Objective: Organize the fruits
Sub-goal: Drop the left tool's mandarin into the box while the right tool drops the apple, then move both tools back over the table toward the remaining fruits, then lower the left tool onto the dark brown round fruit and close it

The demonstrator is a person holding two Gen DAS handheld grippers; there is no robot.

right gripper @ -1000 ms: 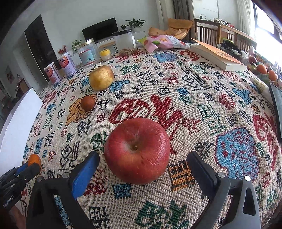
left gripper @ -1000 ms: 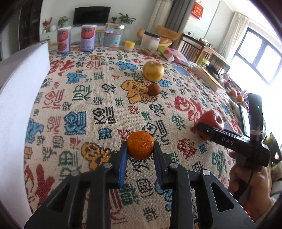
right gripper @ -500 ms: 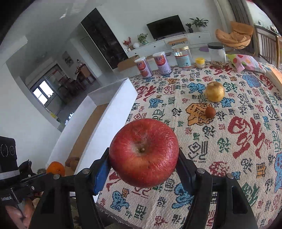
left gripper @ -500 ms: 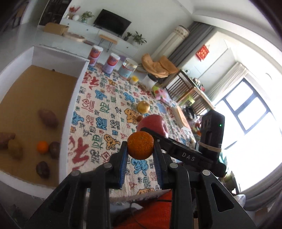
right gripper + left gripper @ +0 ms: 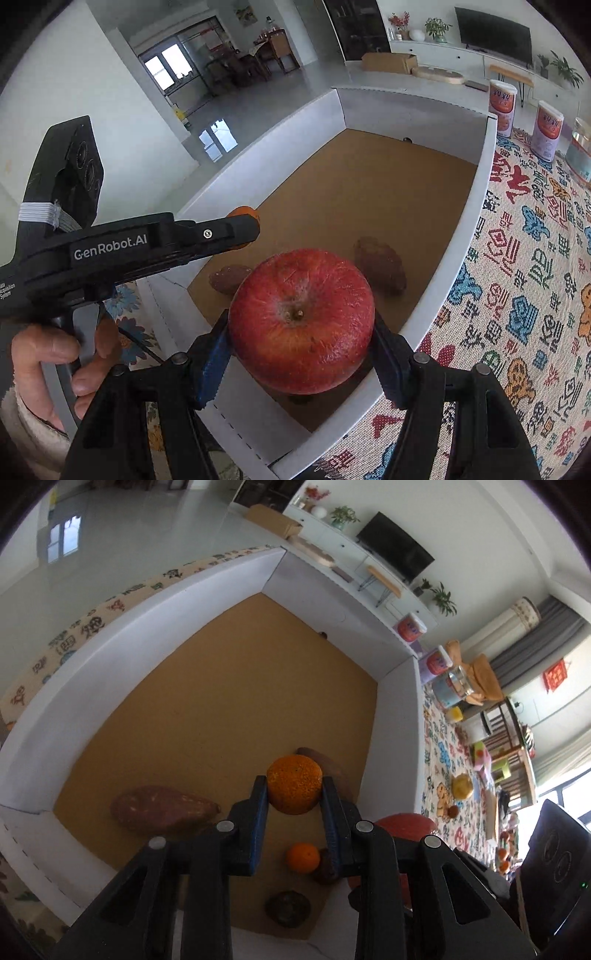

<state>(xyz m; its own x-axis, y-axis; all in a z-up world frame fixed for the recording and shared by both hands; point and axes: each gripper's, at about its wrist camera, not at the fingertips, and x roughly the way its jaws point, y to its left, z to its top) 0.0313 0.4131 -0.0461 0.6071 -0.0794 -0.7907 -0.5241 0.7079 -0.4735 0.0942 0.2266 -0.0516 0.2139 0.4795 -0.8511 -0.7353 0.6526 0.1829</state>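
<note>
At the left side, the left gripper (image 5: pixel 294 794) is pinching one orange (image 5: pixel 294 784) between its blue pads and is holding it in the air above the brown floor of the white box (image 5: pixel 155 616), probably because the fruit is going to be dropped there with the others. Below this gripper one sweet potato (image 5: pixel 162 809) is lying to its left, a second one (image 5: pixel 325 762) is showing partly behind the held orange, and nearer to the camera, under the fingers, one small orange (image 5: pixel 302 857) and two dark round fruits (image 5: pixel 287 908) are resting (what kind they are, I cannot tell). To the right, the right gripper (image 5: pixel 301 349) is clamping one red apple (image 5: pixel 301 321) with the stem facing the camera, and it is hanging over the near corner of the same box, just inside the wall, so the apple seems ready for releasing too. Beyond this gripper, on the patterned tablecloth (image 5: pixel 524 280), one yellow fruit (image 5: pixel 462 786) and one small brown fruit (image 5: pixel 451 811) are waiting, I think for the next trip. So two fruits are being carried, five items are lying in the box, and two are remaining on the cloth.
</note>
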